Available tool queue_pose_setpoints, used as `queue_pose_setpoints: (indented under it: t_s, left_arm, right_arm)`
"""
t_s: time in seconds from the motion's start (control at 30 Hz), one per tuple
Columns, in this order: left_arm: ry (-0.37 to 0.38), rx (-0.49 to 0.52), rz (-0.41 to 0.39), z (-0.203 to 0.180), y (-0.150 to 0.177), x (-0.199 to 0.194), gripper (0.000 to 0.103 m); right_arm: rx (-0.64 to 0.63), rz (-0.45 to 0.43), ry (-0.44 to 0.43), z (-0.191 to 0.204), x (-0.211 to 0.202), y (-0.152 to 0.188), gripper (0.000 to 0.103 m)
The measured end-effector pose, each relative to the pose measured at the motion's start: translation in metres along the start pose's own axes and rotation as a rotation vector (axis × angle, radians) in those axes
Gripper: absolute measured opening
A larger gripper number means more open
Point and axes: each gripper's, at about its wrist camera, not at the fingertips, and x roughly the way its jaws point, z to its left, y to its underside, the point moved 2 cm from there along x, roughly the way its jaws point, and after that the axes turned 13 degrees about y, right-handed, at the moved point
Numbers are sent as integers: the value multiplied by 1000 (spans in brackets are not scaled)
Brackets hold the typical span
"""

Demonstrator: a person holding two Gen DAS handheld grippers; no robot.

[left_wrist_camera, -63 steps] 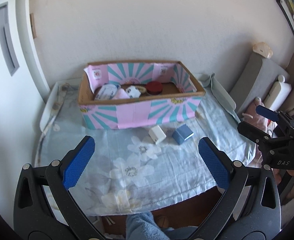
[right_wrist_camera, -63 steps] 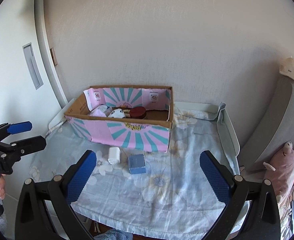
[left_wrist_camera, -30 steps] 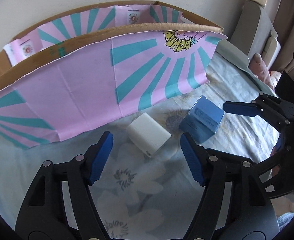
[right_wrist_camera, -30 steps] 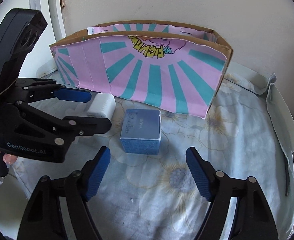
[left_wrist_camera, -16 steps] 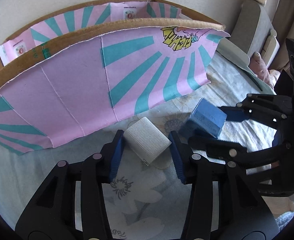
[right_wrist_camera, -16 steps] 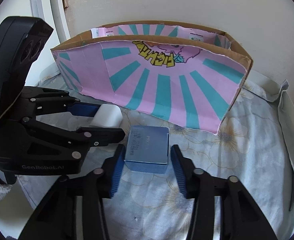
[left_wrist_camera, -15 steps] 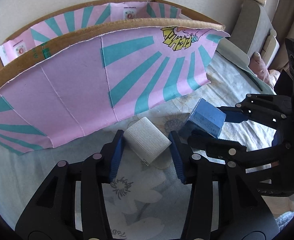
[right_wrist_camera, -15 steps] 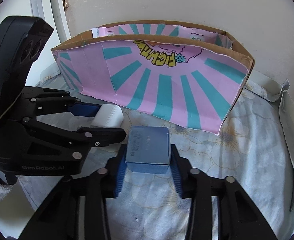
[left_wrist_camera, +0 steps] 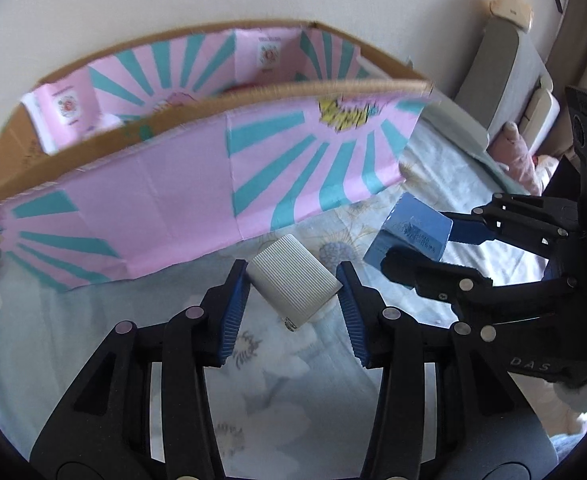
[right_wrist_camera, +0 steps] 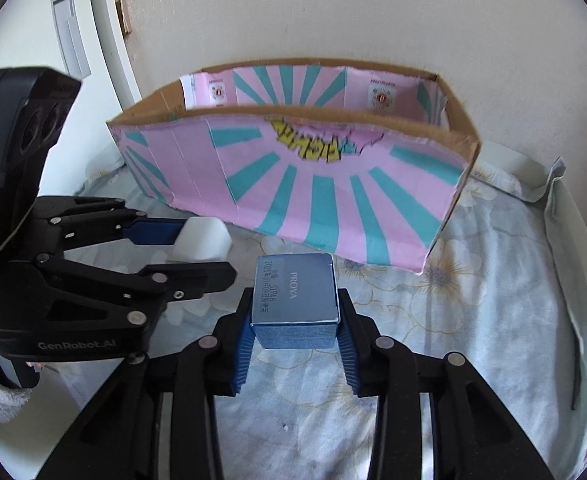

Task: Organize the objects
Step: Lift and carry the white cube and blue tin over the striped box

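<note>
Since half a second earlier both objects had lifted off the floral cloth (right_wrist_camera: pixel 473 320), so the carry into the pink-and-teal cardboard box (right_wrist_camera: pixel 313 184), at 12 o'clock, looked next. Left gripper (left_wrist_camera: pixel 293 300) pinched the ribbed white rectangular block (left_wrist_camera: pixel 295 280). Right gripper (right_wrist_camera: pixel 295 328) clamped the small blue carton (right_wrist_camera: pixel 295 300).

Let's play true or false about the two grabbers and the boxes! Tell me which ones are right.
1. The right gripper squeezes a blue box. True.
2. The left gripper holds a red ball. False: it clamps a white ribbed block.
3. The blue box is inside the pink and teal cardboard box. False: it is in front of it, outside.
4. A flowery cloth covers the surface. True.
</note>
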Motion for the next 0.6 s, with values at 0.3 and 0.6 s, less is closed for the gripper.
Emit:
queue_pose_setpoints:
  t_s: [0.3,0.6]
  left_arm:
    - [-146,-135,-101,-16,-18,-100,41]
    - [-256,-227,-221,-23,-32,-190,41]
  right_arm:
    - [116,-8,115,-12,-78,-34,34]
    - [235,-37,194,-26,-141,-66,34]
